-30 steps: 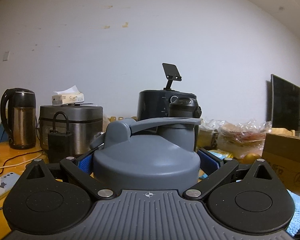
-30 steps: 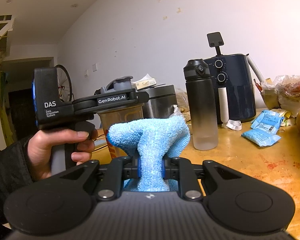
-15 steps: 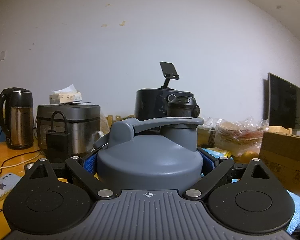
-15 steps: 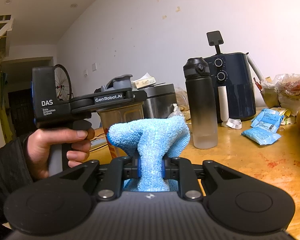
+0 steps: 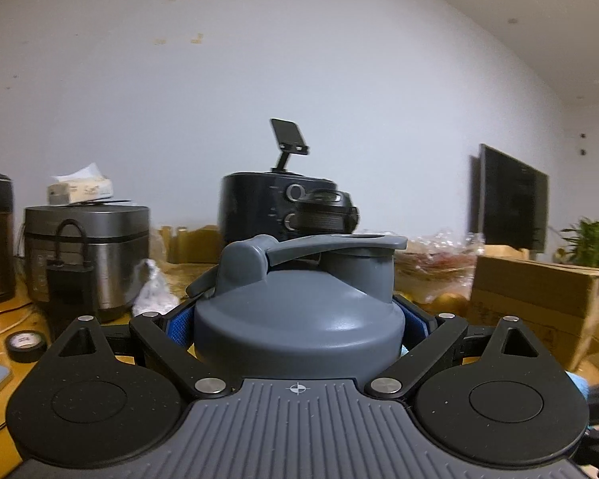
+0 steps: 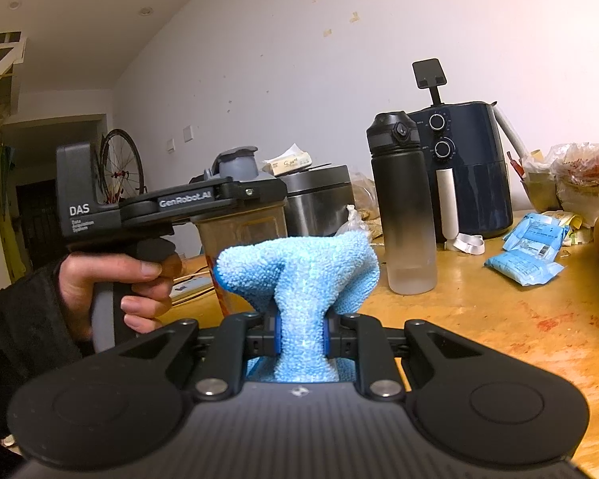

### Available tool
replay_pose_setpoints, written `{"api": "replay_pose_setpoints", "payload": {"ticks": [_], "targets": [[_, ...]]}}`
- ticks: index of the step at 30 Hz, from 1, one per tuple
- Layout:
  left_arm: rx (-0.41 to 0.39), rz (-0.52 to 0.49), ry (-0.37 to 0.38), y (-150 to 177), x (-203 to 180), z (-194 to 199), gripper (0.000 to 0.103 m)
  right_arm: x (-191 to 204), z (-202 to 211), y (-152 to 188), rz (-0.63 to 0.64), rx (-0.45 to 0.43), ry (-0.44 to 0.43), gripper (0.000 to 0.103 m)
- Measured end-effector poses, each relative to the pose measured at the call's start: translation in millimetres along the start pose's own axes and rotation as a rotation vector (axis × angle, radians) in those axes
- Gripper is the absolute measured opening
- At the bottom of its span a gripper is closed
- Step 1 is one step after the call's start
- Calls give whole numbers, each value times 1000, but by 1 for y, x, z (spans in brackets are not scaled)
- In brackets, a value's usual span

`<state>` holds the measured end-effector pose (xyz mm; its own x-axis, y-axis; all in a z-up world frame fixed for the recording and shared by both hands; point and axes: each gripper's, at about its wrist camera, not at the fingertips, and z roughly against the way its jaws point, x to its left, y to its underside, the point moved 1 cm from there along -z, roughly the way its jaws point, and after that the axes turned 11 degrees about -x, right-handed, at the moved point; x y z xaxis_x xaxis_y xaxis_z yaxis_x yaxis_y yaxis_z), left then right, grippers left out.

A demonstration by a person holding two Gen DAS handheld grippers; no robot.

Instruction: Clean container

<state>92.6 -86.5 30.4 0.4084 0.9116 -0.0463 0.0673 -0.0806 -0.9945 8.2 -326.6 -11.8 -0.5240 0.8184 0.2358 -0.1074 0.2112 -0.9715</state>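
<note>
Water bottle (image 6: 404,207) blocks ahead; table (image 6: 499,311) right of it open (probably).

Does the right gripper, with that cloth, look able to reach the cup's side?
Probably yes: the right gripper holds the blue cloth just before the cup, whose side below the left gripper is bare.

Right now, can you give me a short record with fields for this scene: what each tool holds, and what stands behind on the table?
left tool: shut on the shaker bottle, gripping just under its grey lid
right tool: shut on the blue cloth
cloth position: bunched, close in front of the shaker bottle; contact cannot be told
lid state: on, flip cap closed
table: wooden, with reddish stains
behind: black water bottle, dark air fryer, rice cooker
</note>
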Motion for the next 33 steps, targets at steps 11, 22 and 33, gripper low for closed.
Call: {"api": "replay_pose_setpoints", "payload": {"ticks": [11,22,33], "targets": [[15,17,197,1,18,-3,96,0,-2,0,-2,2,-2,15],[43,36,374,3,34,-10,95,1,-1,2,0,2,-11,15],[49,48,488,7,45,-14,95,2,-1,3,-2,5,-21,15]]}}
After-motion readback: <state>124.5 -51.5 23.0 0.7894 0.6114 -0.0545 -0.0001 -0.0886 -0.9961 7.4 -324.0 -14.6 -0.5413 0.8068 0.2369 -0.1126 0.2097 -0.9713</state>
